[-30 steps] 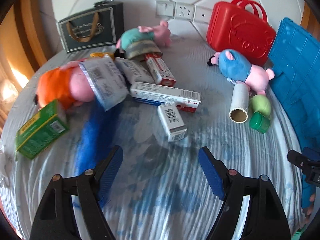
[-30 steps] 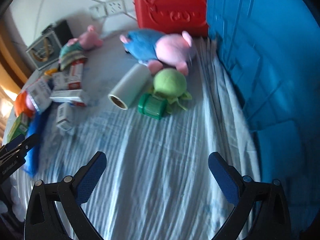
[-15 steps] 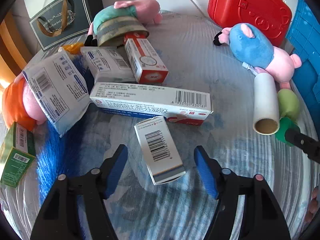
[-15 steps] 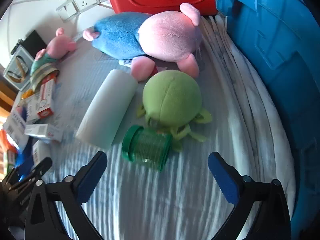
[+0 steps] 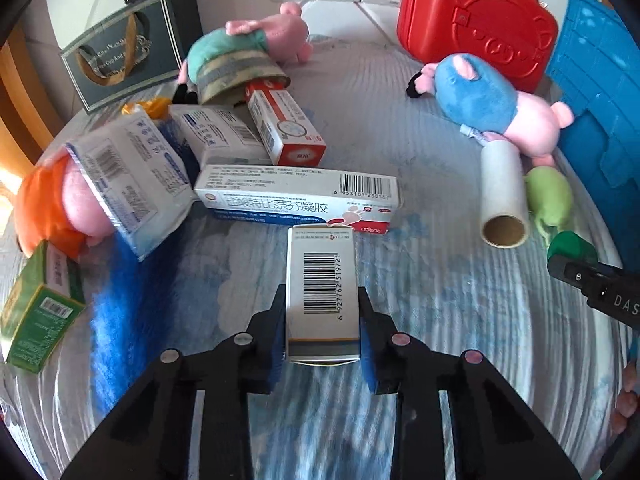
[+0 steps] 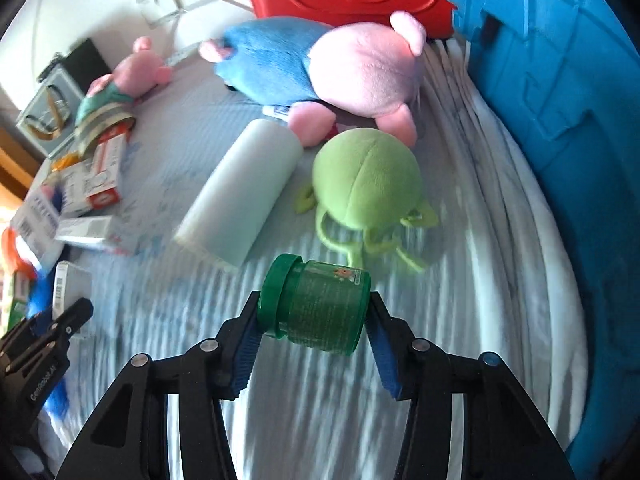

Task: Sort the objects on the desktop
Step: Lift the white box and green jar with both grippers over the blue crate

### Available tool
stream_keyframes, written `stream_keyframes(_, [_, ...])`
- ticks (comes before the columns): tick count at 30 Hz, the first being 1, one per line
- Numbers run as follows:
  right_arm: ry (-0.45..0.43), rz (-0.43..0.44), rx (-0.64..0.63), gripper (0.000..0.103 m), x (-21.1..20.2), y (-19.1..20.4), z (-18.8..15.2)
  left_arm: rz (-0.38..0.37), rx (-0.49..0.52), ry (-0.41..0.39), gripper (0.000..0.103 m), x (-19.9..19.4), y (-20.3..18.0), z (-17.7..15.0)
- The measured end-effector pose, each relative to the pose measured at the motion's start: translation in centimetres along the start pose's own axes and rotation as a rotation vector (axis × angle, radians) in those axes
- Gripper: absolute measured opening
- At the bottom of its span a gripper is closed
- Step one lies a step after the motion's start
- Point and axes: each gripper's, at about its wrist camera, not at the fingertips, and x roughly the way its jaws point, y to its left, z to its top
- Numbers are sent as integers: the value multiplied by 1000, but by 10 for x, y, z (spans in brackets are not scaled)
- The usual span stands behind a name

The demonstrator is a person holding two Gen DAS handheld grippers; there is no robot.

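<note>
Your left tongs (image 5: 322,328) have just been closing and now clench a small white barcode box (image 5: 321,292), which lies on the desk (image 5: 440,300) just near of the long white medicine box (image 5: 298,198). Your right tongs (image 6: 314,330) have also been closing and grip a green jar (image 6: 316,306) lying on its side, near of the green plush (image 6: 366,184) and the white roll (image 6: 240,196).

Six boxes (image 5: 322,300), four plush toys (image 5: 476,100), one jar (image 6: 316,308).
</note>
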Motion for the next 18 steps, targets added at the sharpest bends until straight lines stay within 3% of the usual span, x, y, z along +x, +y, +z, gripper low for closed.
stream_keyframes(5, [-52, 44, -44, 49, -38, 15, -14, 6, 17, -72, 30, -47, 1, -12])
stream_keyframes(18, [-336, 48, -158, 49, -171, 74, -63, -27, 67, -336, 30, -184, 7, -42])
